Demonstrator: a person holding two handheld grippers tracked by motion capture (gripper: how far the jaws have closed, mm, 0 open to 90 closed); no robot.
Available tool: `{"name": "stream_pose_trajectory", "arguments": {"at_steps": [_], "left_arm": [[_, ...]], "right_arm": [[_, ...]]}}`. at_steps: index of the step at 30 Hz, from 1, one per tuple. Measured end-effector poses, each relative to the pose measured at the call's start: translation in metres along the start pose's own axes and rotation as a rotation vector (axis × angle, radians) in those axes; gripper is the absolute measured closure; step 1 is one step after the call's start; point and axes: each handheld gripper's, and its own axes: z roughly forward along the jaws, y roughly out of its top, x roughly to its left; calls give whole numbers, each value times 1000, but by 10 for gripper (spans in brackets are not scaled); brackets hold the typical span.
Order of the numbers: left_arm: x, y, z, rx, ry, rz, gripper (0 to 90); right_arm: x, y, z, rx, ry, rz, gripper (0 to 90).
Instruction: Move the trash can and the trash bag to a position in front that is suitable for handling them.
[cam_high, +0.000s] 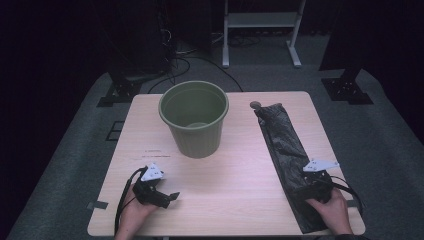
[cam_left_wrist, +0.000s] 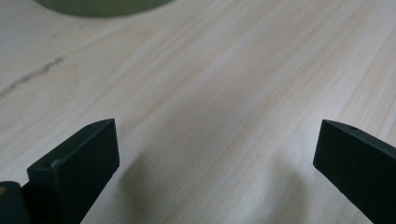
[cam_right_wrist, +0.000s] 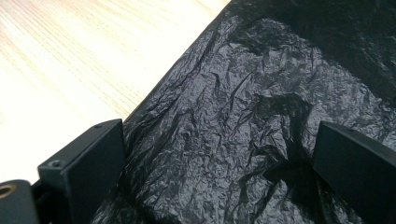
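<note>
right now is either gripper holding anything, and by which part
Nothing is held. The right gripper stands open over the black plastic bag; the left gripper is open over bare table.

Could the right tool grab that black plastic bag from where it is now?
Probably yes: the right tool hangs just over the black plastic bag, jaws wide open, with crumpled plastic between them and nothing in the way.

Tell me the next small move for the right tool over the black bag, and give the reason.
Probably lower the right tool a little and close it on the black plastic bag. Its jaws stand wide open with crinkled bag film between and beneath them, nothing pinched yet. The bag lies flat along the table beside the green bin, and the left tool rests open over bare wood.
</note>
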Motion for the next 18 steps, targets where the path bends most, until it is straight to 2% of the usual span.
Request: {"name": "stream_pose_trajectory", "arguments": {"at_steps": [3,6,11,18], "left_arm": [[1,6,-5,-10,-9,-9,0],[2,21,-16,-52,-26,-26,0],[3,34,-25,-80,-33,-23,0],[14,61,-38,-122,-38,-33,0]], "right_arm": [[0,0,0,-1,1,-1,16],[0,0,0,0,2,-1,16],[0,0,0,0,4,-3,16],[0,0,0,0,5,-4,16]]}}
